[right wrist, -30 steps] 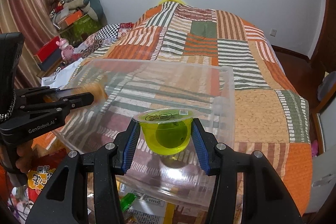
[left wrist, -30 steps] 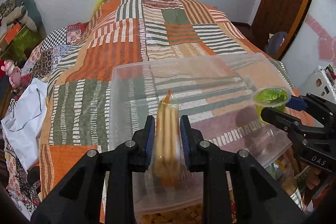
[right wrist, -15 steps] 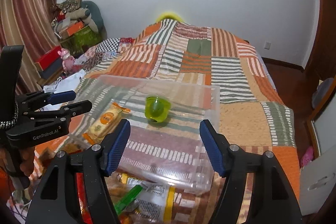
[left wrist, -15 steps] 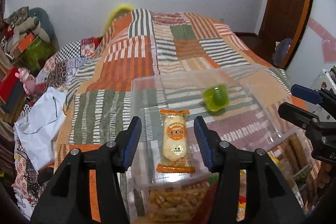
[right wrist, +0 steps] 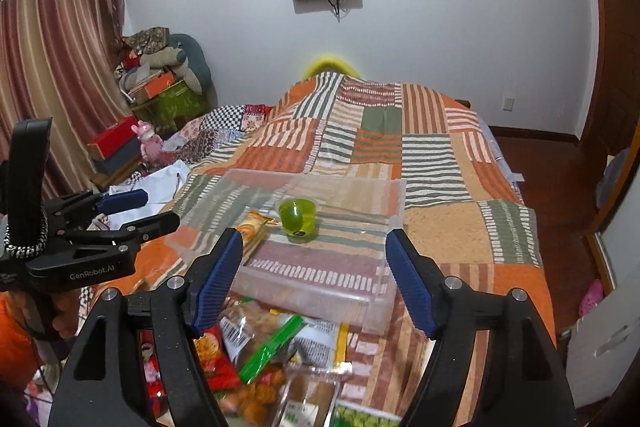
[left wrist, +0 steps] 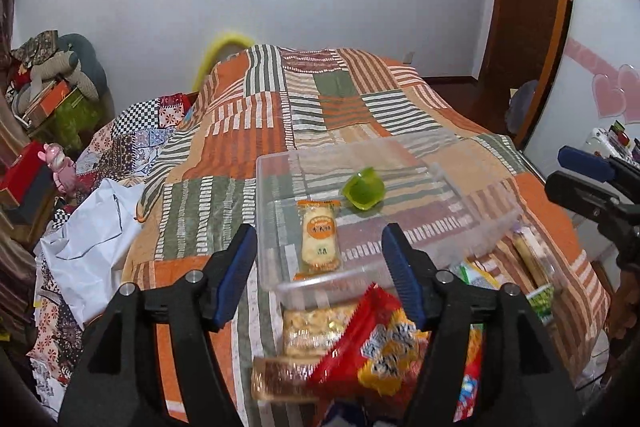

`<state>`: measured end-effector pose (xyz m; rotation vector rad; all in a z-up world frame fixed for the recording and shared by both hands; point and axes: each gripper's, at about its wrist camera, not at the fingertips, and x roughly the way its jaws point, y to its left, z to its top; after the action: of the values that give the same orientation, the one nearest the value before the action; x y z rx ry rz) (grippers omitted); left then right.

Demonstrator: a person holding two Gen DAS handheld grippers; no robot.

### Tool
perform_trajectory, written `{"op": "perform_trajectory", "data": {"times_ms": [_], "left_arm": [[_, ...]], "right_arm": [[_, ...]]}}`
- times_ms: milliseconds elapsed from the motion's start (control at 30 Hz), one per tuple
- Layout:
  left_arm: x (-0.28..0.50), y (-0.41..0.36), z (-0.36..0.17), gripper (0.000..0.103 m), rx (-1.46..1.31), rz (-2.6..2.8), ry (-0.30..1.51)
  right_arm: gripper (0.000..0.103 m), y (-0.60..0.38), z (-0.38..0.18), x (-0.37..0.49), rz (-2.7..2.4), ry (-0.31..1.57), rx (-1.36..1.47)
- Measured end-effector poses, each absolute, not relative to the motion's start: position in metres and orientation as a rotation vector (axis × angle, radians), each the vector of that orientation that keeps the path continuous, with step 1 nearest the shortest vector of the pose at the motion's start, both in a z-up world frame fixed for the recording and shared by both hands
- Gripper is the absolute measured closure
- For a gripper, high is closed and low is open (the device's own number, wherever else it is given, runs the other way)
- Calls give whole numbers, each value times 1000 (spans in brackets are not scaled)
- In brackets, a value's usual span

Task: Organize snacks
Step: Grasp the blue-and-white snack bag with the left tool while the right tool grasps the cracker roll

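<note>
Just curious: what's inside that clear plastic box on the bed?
Inside the clear box lie a wrapped cracker packet and a green jelly cup. Nothing else shows; its floor is see-through to the quilt.

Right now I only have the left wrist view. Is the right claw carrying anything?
Observer: No. The right wrist view shows the right claw with its jaws opening and nothing between them.
Operator: Anything hanging off my left claw?
Observer: Seen side-on from the right wrist, the left claw is bare, and its jaws are opening too.
Operator: What's closest to the right claw for the next pick?
Observer: Probably a bright green packet. It's in the loose pile just short of the near wall of the clear bin.
</note>
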<state>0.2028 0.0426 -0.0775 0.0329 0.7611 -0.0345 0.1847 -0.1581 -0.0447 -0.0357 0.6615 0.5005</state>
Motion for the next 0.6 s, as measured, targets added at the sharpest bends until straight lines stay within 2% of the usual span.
{"op": "perform_trajectory", "data": {"times_ms": [433,600], "left_arm": [[136,51,-77,30,71,-34,764],[110,60,-83,27,53,-26,770]], "right_arm": [[30,-166,-65,138,500,673,-31],[26,-169,-80,122,468,699,-17]]}}
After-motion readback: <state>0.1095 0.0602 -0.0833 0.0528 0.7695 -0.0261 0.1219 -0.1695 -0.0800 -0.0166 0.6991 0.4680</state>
